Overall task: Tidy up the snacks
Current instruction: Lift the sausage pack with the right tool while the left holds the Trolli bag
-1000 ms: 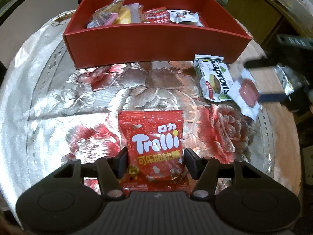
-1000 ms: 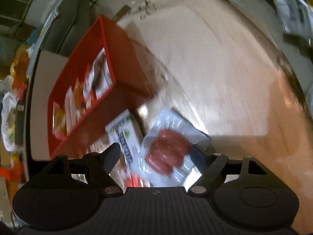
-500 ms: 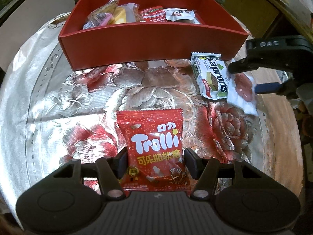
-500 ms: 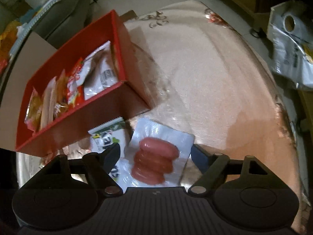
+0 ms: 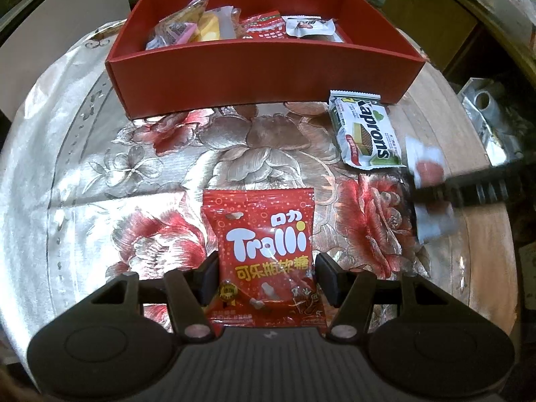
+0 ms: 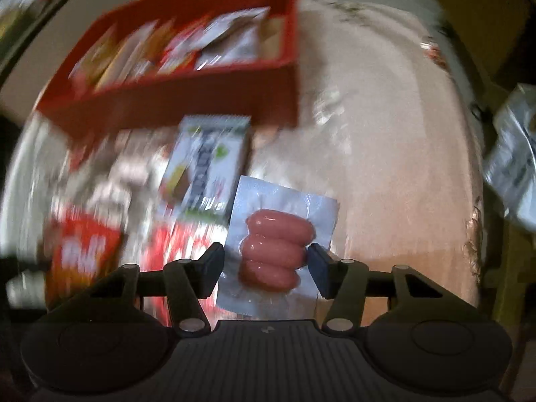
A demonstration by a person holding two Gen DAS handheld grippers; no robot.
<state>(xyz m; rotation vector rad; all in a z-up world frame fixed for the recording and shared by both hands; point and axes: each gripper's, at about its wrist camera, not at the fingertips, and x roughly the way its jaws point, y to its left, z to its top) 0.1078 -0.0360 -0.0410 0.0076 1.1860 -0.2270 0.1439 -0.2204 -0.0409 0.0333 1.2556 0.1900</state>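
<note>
The Trolli bag [image 5: 264, 251] is clamped in the left hand-held gripper [image 5: 266, 276]; the right hand-held gripper [image 6: 266, 263], just closing, is pressed on the sausage pack [image 6: 278, 248] near the table [image 6: 385, 167] edge.

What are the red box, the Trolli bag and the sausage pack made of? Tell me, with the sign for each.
Red box: probably matte cardboard; thin, flat, dull walls with sharp folded corners.
Trolli bag: glossy printed plastic film, by its glare, wrinkles and crimped top edge.
Sausage pack: clear vacuum-sealed plastic, shiny, clinging to three pink sausages; its backing looks pale, material unclear.
</note>
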